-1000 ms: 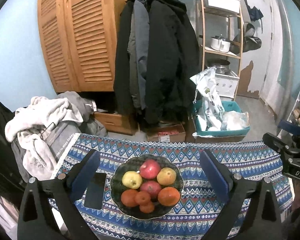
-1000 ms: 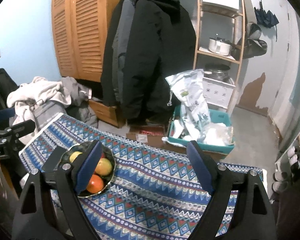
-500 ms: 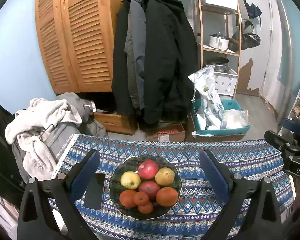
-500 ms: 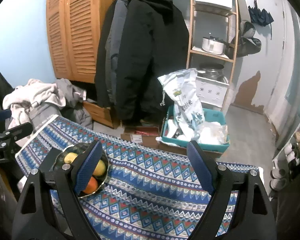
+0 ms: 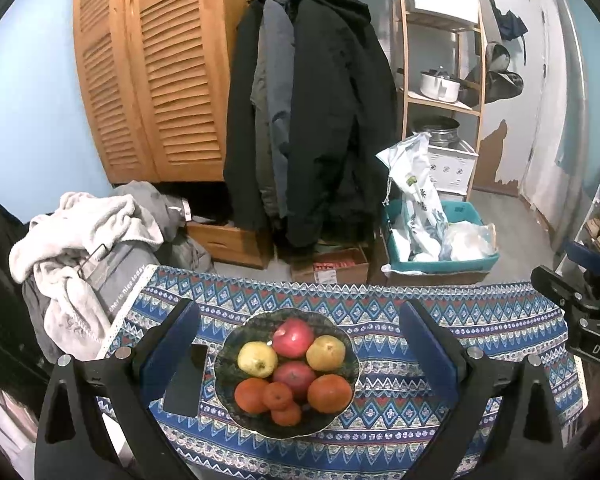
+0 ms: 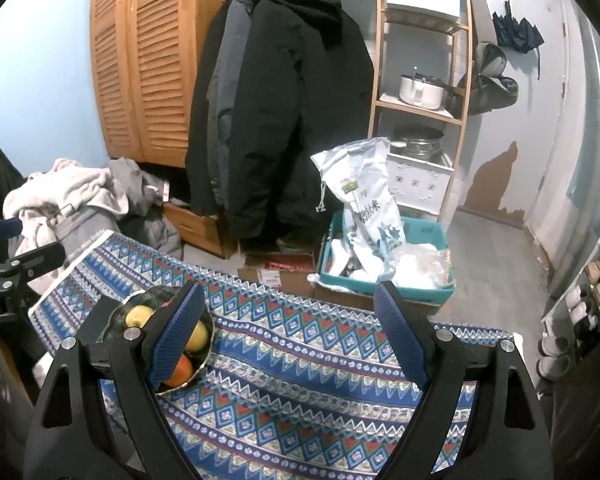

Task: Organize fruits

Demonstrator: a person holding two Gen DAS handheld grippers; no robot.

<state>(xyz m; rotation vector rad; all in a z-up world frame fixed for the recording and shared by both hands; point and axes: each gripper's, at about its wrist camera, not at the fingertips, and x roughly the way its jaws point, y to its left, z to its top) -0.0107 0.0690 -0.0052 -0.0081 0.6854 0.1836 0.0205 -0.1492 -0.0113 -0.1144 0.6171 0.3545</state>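
On the counter, under a blue patterned cloth, from left to right: a dark phone lying flat just beside the bowl, then bare cloth out to the right edge.

In the bowl: two red apples on the centre line, one behind the other; a yellow pear to the left, another pear to the right; along the near rim, a row of oranges with two smaller ones, perhaps mandarins, tucked between. All touching, heaped together.

Left tongs spread wide, gripping nothing, hanging above the bowl with the blue pads framing it on either side. No contact with fruit or rim.

Right tongs likewise released, holding nothing, poised over bare cloth well right of the bowl. From that view, bowl half hidden behind the left pad; only a pear, a second yellow fruit and an orange peeking out.

Beyond the counter, left to right: a heap of pale laundry, a louvred wardrobe, dark coats on a rail, a teal bin with a white sack, a wooden shelf holding pots.
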